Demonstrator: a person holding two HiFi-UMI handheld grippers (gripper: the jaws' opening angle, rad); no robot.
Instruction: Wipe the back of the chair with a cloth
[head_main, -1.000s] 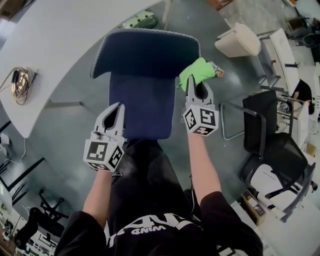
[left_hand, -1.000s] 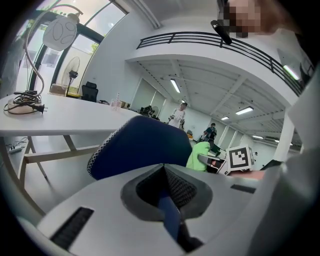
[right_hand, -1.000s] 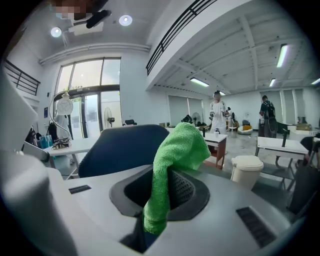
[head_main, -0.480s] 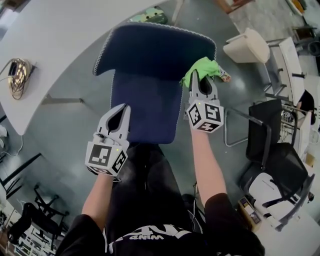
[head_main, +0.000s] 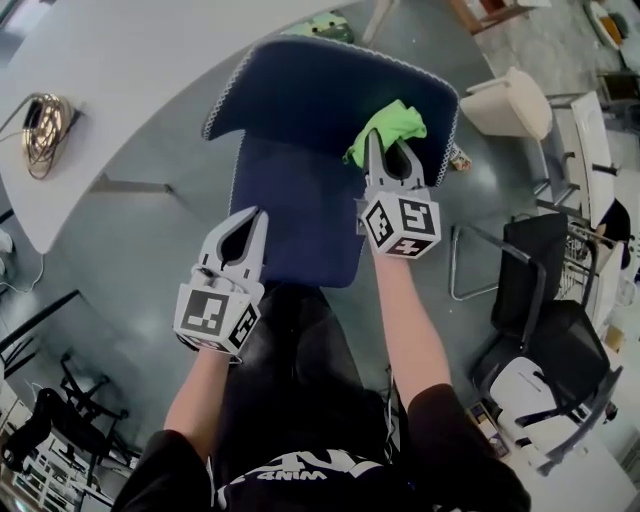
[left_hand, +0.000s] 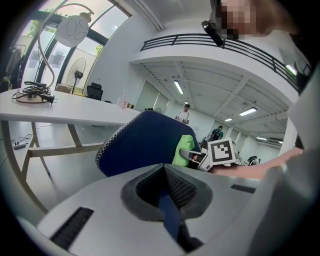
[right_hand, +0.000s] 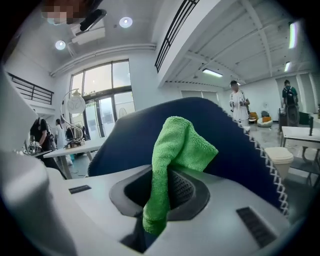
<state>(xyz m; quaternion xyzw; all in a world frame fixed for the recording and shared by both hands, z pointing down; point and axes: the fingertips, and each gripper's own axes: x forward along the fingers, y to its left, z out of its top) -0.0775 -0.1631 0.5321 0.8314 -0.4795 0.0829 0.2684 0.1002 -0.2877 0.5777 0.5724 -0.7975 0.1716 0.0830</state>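
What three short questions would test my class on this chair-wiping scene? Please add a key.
1. Short answer: which gripper holds the green cloth in its fingers?
2. True or false: the cloth lies on the white table.
3. Pick one: the cloth is at A) the navy chair, B) a beige chair, C) a black chair.

Key:
1. The right gripper.
2. False.
3. A.
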